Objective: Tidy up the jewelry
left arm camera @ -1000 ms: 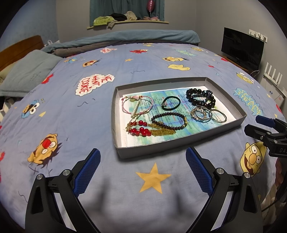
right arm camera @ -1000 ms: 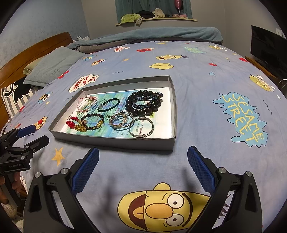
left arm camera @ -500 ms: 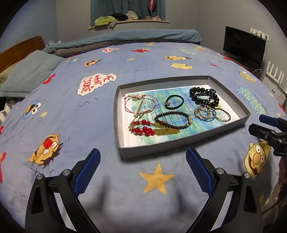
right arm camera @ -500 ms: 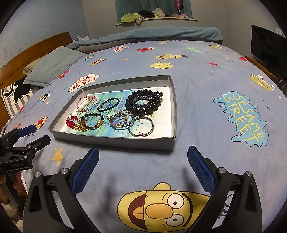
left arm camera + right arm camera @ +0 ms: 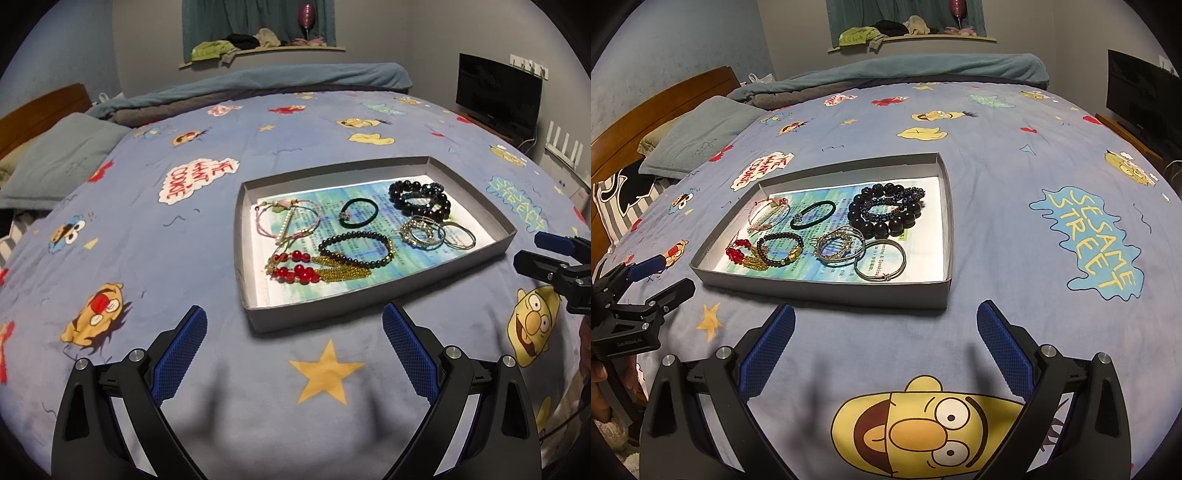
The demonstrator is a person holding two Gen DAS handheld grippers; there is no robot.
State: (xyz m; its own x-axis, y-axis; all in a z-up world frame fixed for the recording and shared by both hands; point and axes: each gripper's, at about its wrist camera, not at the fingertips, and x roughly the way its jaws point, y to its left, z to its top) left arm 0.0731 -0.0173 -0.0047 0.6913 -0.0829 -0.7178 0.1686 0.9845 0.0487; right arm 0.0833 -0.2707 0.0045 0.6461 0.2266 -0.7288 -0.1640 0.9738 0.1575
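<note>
Both the left gripper [image 5: 291, 328] and right gripper [image 5: 885, 325] hover spread wide and empty near the bed's front edge; jewelry crowds the tray [image 5: 820, 288], so overlapping bangles [image 5: 842, 245] may snag together.

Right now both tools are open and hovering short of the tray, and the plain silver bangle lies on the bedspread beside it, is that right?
Not quite: the plain silver bangle lies inside the tray, at its near right corner, as the right wrist view shows. Both the left tool and right tool are open, short of the tray.
</note>
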